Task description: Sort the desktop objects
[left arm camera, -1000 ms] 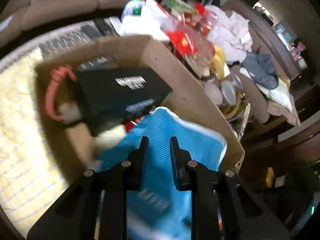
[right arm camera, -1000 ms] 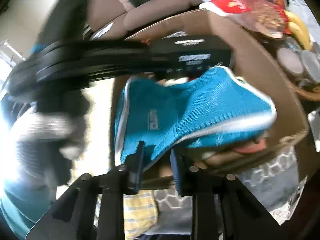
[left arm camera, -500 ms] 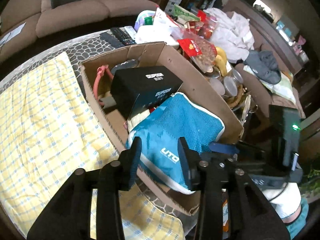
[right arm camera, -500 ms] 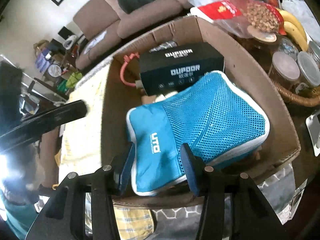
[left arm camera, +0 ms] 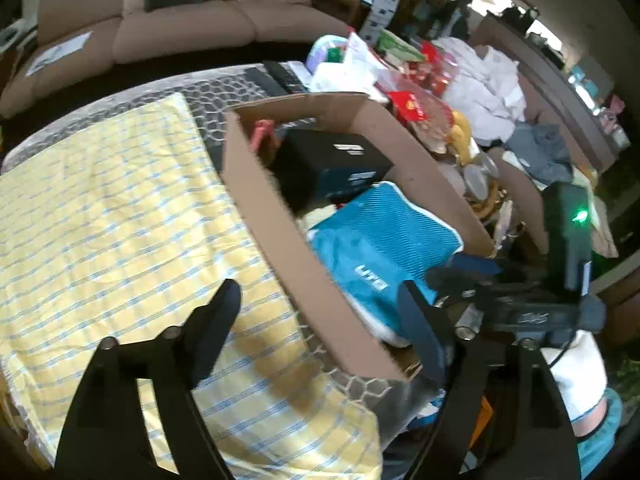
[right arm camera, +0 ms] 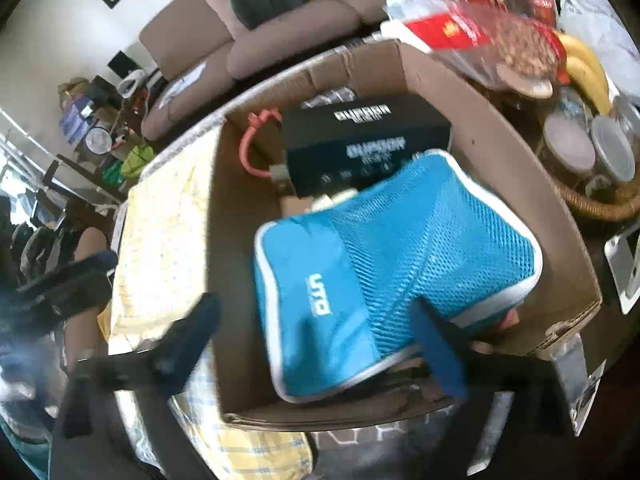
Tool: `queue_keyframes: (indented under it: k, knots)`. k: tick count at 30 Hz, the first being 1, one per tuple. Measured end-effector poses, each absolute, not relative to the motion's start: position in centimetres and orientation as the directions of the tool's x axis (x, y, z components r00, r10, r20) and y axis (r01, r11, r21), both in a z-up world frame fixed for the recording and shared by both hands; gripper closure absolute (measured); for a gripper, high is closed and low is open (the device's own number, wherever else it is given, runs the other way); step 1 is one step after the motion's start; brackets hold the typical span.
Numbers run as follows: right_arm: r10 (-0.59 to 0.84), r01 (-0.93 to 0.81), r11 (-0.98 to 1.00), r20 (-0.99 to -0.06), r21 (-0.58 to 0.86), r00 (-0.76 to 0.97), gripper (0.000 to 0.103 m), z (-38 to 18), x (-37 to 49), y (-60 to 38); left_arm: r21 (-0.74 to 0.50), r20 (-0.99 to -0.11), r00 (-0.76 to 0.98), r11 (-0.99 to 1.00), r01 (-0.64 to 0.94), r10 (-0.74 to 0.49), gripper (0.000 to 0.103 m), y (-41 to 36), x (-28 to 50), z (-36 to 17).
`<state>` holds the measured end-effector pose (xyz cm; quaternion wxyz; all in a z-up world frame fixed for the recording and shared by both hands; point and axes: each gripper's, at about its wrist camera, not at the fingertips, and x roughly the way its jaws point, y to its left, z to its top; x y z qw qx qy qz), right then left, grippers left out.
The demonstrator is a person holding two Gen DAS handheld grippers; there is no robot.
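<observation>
White letters "UTO" read clear on the solid panel of the blue mesh pouch (right arm camera: pixel 384 280), running sideways near its near edge in the cardboard box (right arm camera: pixel 520 148). Behind it, the black box (right arm camera: pixel 364 140) carries white lettering on its top and on its front face, too blurred to spell out. Red packaging (right arm camera: pixel 448 30) beyond the far rim shows yellow marks, unreadable.
</observation>
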<state>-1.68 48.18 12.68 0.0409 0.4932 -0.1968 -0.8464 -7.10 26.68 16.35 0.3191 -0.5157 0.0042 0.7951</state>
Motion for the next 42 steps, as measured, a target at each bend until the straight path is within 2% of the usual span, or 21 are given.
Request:
queue_keyframes:
  k: [4,6,12,14,29,42]
  knots:
    - [-0.239,-0.105,-0.933,-0.812,0.344,-0.532,0.0,14.1,-1.6,46.7,-0.336,-0.814,-0.281,-0.807,-0.487,0.508,0.015,24.4,-5.9,16.8]
    - [-0.237,-0.1,-0.935,-0.811,0.339,-0.535,0.0,14.5,-1.5,46.0,-0.337,-0.81,-0.291,-0.809,-0.481,0.51,0.005,23.5,-5.4,17.2]
    - [-0.205,-0.082,-0.952,-0.814,0.295,-0.544,0.0,15.6,-0.7,43.8,-0.335,-0.798,-0.319,-0.817,-0.47,0.511,0.004,21.5,-3.7,18.5]
    - [-0.192,-0.079,-0.957,-0.81,0.281,-0.555,0.0,16.2,-0.3,43.1,-0.328,-0.798,-0.33,-0.823,-0.464,0.505,0.0,20.8,-2.9,18.8]
    - [-0.209,0.016,-0.968,-0.774,0.249,-0.598,0.0,18.5,1.3,35.7,-0.315,-0.796,-0.412,-0.884,-0.344,0.444,0.0,12.2,0.7,18.4]
    - [-0.223,0.131,-0.975,-0.772,0.181,-0.596,0.0,14.4,-0.2,26.6,-0.235,-0.83,-0.488,-0.963,-0.13,0.269,0.0,2.4,1.2,13.6]
